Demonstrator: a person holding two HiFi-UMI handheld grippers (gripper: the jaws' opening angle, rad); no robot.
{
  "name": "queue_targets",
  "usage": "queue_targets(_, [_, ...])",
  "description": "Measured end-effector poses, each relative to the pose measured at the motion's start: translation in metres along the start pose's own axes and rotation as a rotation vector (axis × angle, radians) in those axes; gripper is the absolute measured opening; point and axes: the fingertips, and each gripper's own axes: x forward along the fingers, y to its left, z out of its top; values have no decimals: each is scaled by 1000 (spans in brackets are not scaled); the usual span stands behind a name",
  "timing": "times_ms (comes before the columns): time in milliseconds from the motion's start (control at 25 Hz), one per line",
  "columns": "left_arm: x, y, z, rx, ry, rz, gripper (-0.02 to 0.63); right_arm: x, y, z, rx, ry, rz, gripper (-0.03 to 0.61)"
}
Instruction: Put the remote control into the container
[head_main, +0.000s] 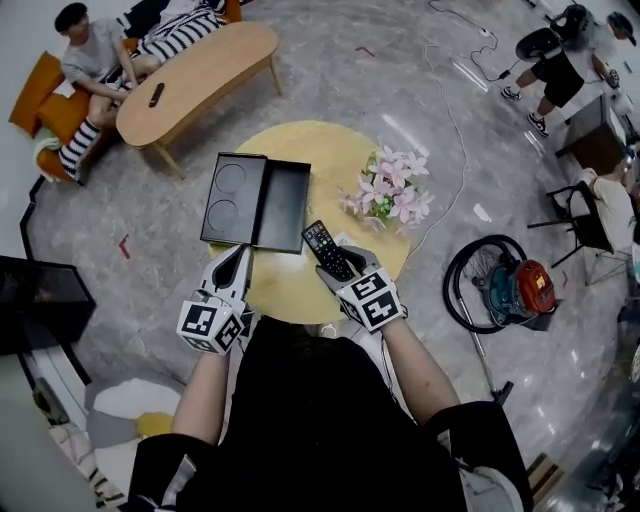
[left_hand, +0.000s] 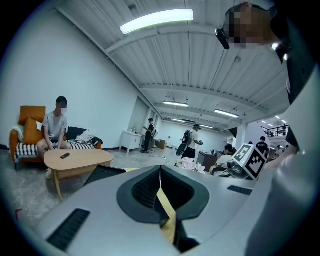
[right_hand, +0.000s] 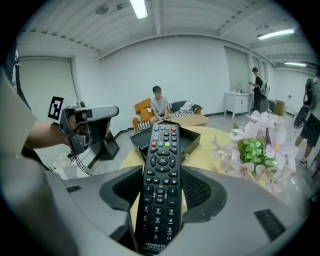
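A black remote control (head_main: 322, 243) with coloured buttons lies lengthwise between the jaws of my right gripper (head_main: 345, 265), which is shut on it above the front of the round yellow table (head_main: 300, 135). In the right gripper view the remote (right_hand: 161, 190) points toward the black open container (right_hand: 192, 141) just beyond its tip. The container (head_main: 280, 205) sits at the table's left, its lid (head_main: 232, 195) laid open beside it. My left gripper (head_main: 238, 255) hovers at the table's front left edge, shut and empty; its jaws (left_hand: 160, 176) meet in a thin seam.
A bunch of pink flowers (head_main: 390, 195) stands on the table's right, close to the remote. A wooden coffee table (head_main: 200, 75) with a seated person behind it lies far left. A round fan and red machine (head_main: 505, 285) sit on the floor to the right.
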Motion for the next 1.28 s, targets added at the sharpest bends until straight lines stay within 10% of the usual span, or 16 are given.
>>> queue_targets(1280, [39,180,10,3,158,-183,8,169,-50,74,476,60,-296,250])
